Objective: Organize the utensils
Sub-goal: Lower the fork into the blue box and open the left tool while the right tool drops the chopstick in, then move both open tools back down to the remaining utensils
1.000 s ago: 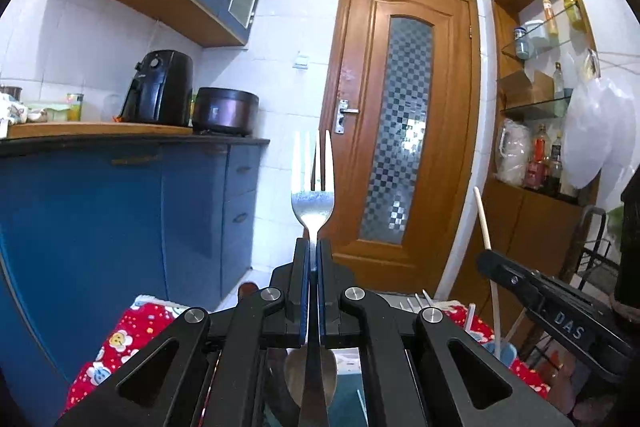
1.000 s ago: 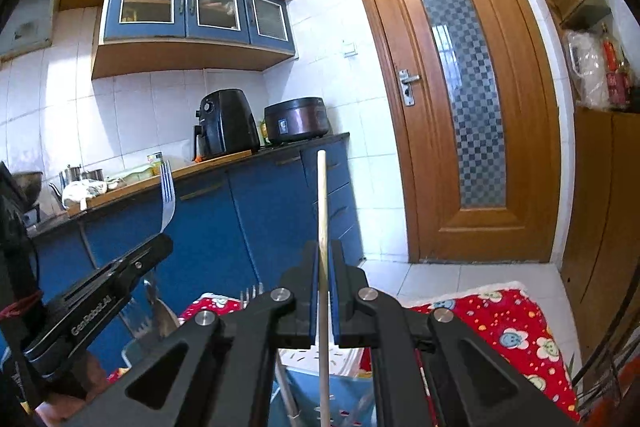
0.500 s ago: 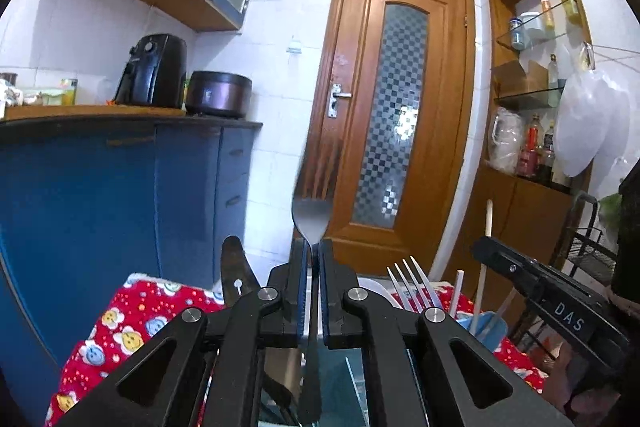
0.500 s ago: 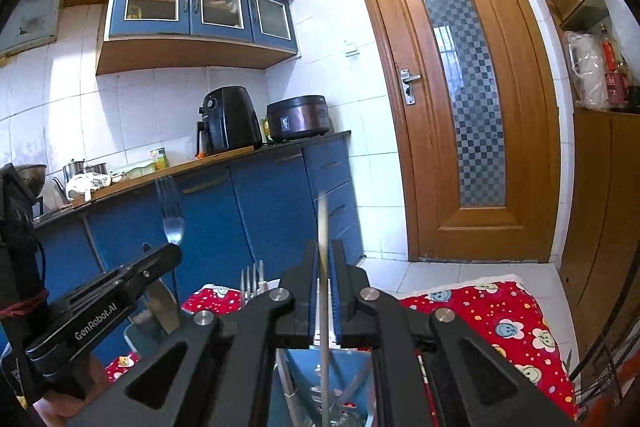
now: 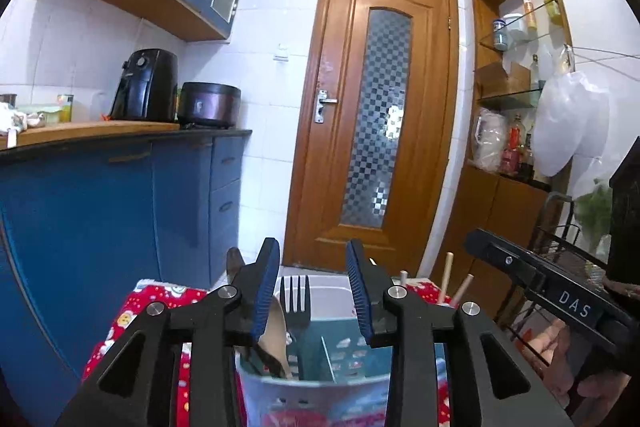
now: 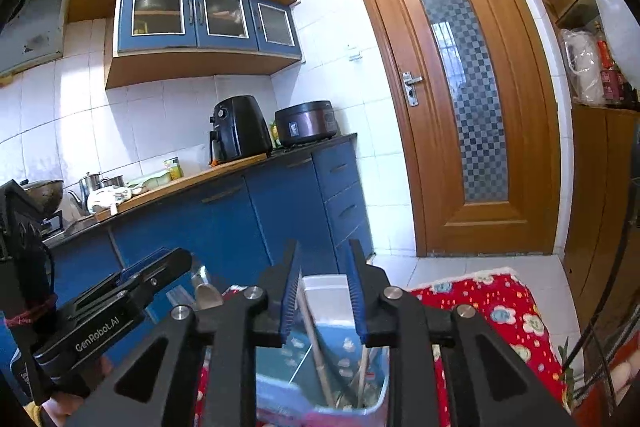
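Note:
My left gripper hangs just above a blue utensil holder, its jaws opening. A metal fork stands free in the holder between the blue pads, tines up, beside a wooden spoon. Over the same holder my right gripper is also opening. A wooden chopstick leans inside the holder close by the left pad, not pressed. More chopsticks stick up at the holder's right end.
The holder sits on a table with a red flowered cloth. A white bin stands just behind it. Blue cabinets and a counter with appliances run along the left. A wooden door is ahead, shelves at the right.
Both grippers went from shut to open. The fork slid down out of the left jaws into the holder, and the chopstick dropped out of the right jaws. Both views tilted down slightly.

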A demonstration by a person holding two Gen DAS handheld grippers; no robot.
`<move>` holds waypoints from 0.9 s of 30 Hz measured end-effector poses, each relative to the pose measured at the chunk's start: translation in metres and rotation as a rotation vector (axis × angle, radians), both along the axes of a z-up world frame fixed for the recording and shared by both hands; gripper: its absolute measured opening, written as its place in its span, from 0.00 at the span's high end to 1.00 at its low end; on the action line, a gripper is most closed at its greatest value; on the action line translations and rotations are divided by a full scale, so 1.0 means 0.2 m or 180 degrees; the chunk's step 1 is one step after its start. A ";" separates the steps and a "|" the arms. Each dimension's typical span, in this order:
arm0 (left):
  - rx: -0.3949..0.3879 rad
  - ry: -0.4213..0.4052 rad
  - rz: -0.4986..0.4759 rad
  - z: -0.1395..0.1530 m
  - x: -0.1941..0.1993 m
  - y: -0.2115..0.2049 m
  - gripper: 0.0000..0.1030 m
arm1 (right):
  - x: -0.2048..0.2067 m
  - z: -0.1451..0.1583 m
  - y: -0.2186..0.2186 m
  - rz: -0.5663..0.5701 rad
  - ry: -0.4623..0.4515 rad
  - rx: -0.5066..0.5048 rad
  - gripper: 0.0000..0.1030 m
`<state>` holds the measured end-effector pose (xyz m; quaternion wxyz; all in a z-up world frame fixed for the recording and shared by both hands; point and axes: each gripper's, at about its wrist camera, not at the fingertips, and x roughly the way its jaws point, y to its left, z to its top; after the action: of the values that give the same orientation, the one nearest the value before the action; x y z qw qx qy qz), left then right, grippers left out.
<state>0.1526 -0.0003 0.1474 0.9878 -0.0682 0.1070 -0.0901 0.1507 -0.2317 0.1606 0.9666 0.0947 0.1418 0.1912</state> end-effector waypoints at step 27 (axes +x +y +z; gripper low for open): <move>-0.0007 0.0740 -0.0167 -0.14 -0.54 0.04 0.60 | -0.53 -0.29 0.03 0.0223 0.0925 -0.0228 0.73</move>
<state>0.0451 0.0074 0.1186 0.9660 -0.0764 0.2225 -0.1075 0.0442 -0.2250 0.1023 0.9314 0.0819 0.2902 0.2039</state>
